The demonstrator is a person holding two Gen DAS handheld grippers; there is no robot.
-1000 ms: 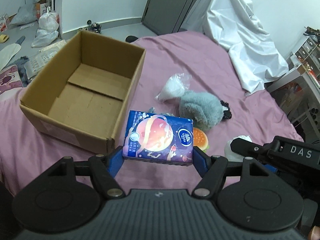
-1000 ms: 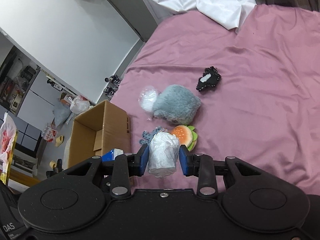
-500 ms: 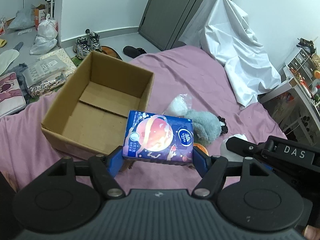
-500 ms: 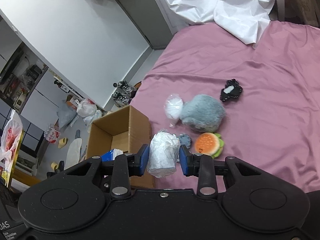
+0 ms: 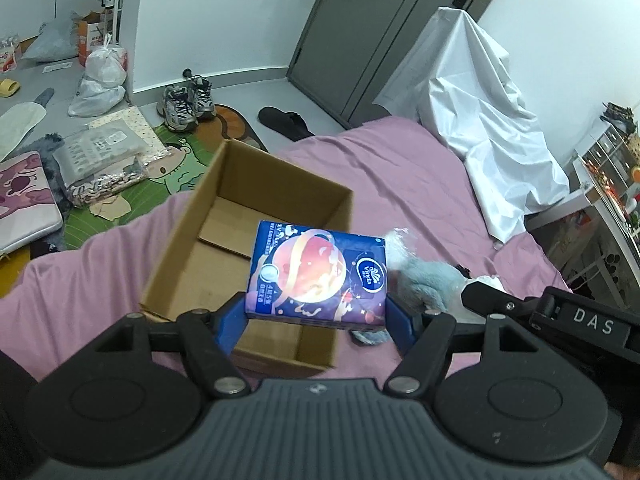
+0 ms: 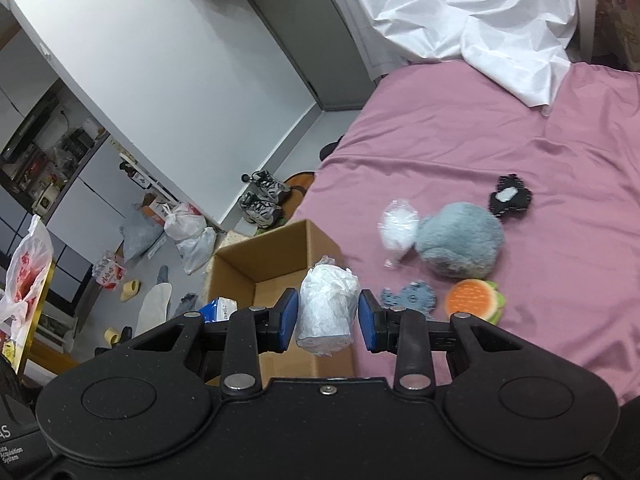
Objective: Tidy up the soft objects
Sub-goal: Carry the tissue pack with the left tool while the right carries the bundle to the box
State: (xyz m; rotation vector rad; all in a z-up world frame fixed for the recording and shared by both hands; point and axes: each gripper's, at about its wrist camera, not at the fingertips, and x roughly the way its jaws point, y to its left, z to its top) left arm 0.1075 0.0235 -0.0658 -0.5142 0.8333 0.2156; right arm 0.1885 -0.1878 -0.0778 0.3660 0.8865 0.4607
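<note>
My left gripper [image 5: 316, 316] is shut on a blue tissue pack [image 5: 318, 276] with a planet print, held above the near right corner of an open cardboard box [image 5: 188, 236] on the pink bed. My right gripper [image 6: 328, 316] is shut on a white wrapped roll [image 6: 328, 308], held in the air beside the same cardboard box [image 6: 272, 256]. On the bed lie a grey plush [image 6: 460, 244], a clear bag of white stuffing [image 6: 398, 228], a burger toy [image 6: 474, 298], a blue-grey fabric piece [image 6: 412, 296] and a black patch [image 6: 510, 198]. The box's inside looks bare.
A white sheet [image 5: 480, 120] drapes over furniture at the bed's far side. Shoes [image 5: 188, 100], a slipper [image 5: 286, 120], plastic bags [image 5: 100, 80] and packets lie on the floor beyond the bed edge. A shelf [image 5: 612, 184] stands to the right.
Both grippers rose and pulled back with their loads; the box and the toys now look smaller and farther. The tissue pack now hangs over the box's near corner instead of beside it.
</note>
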